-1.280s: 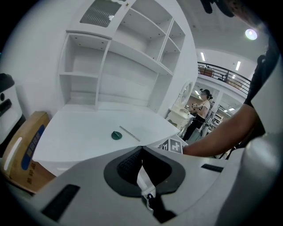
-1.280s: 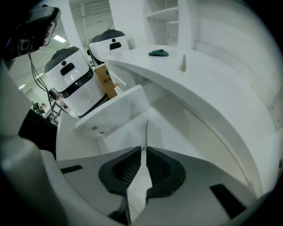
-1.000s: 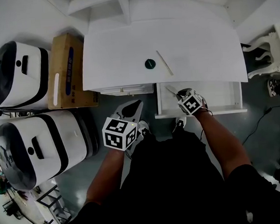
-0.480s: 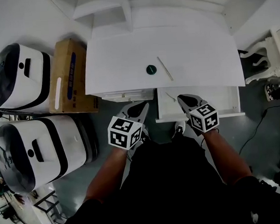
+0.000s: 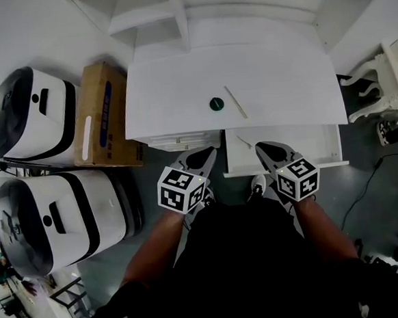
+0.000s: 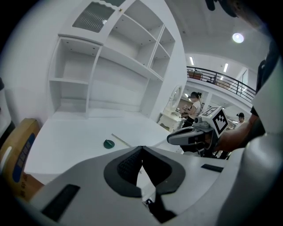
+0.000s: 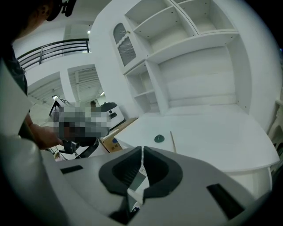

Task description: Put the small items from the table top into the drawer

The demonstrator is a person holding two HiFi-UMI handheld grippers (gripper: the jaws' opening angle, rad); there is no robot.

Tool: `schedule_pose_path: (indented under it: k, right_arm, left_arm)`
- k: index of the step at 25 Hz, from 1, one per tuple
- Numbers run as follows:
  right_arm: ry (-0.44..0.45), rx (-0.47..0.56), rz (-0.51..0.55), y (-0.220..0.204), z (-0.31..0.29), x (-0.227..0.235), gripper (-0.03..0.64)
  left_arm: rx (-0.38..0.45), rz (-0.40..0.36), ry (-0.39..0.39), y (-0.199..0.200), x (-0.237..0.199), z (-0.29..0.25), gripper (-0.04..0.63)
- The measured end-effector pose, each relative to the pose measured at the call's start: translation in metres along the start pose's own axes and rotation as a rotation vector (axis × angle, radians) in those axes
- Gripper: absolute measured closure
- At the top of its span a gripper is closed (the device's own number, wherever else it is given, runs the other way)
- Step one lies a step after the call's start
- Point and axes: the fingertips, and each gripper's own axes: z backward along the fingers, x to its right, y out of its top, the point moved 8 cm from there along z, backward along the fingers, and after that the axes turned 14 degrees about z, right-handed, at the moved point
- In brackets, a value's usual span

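A dark green round disc [image 5: 216,104] and a thin pale stick [image 5: 236,102] lie side by side on the white desk top [image 5: 173,88]. The disc [image 6: 108,143] and stick [image 6: 121,140] show ahead in the left gripper view, and the disc [image 7: 159,138] and stick [image 7: 173,142] also in the right gripper view. The right-hand drawer [image 5: 289,168] stands pulled out, with a short stick [image 5: 244,142] lying at its left end. My right gripper [image 5: 261,148] [image 7: 142,150] hovers above the drawer's front, shut and empty. My left gripper [image 5: 205,154] [image 6: 141,150] hangs before the closed left drawer, shut on nothing.
A cardboard box [image 5: 103,114] stands left of the desk, with two white-and-black machines [image 5: 30,110] [image 5: 59,214] beside it. White shelving [image 5: 174,13] rises behind the desk. A white chair [image 5: 378,86] and a floor cable [image 5: 365,176] are at the right.
My right gripper has lifted up out of the drawer and drawn back toward me, still shut. The short stick stays in the drawer. The left gripper has hardly moved.
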Motion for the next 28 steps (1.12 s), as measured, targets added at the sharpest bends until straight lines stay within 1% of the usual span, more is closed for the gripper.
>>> schedule_pose_path:
  k: [4,10,13,15,18,22,25,28]
  right_arm:
    - [-0.014,-0.012,-0.014,-0.006,0.002,0.002,0.588]
    - [-0.017,-0.009,-0.003,-0.005,0.004,0.002,0.588]
    - [-0.014,-0.013,-0.002,-0.006,0.005,0.002,0.588]
    - [-0.012,-0.018,-0.002,-0.008,0.004,0.002,0.588]
    - [-0.009,-0.024,-0.001,-0.009,0.002,0.002,0.588]
    - [-0.004,-0.029,0.002,-0.009,-0.003,0.004,0.588]
    - [-0.002,-0.031,0.008,-0.009,-0.007,0.006,0.588]
    - [-0.027,-0.029,0.000,-0.009,-0.014,0.018,0.588]
  left_arm:
    - [0.008,-0.017,0.002,0.002,0.002,0.001,0.586]
    - [0.006,-0.031,-0.007,0.001,0.004,0.001,0.586]
    - [0.014,-0.041,0.004,0.001,0.006,0.001,0.586]
    - [0.025,-0.035,0.007,0.001,0.006,0.001,0.586]
    - [0.037,-0.007,-0.011,0.002,0.005,0.000,0.586]
    - [0.034,-0.018,0.009,0.004,0.004,-0.001,0.586]
    - [0.027,-0.010,0.017,0.005,0.002,-0.003,0.586]
    - [0.021,-0.011,0.023,0.007,0.000,-0.002,0.586]
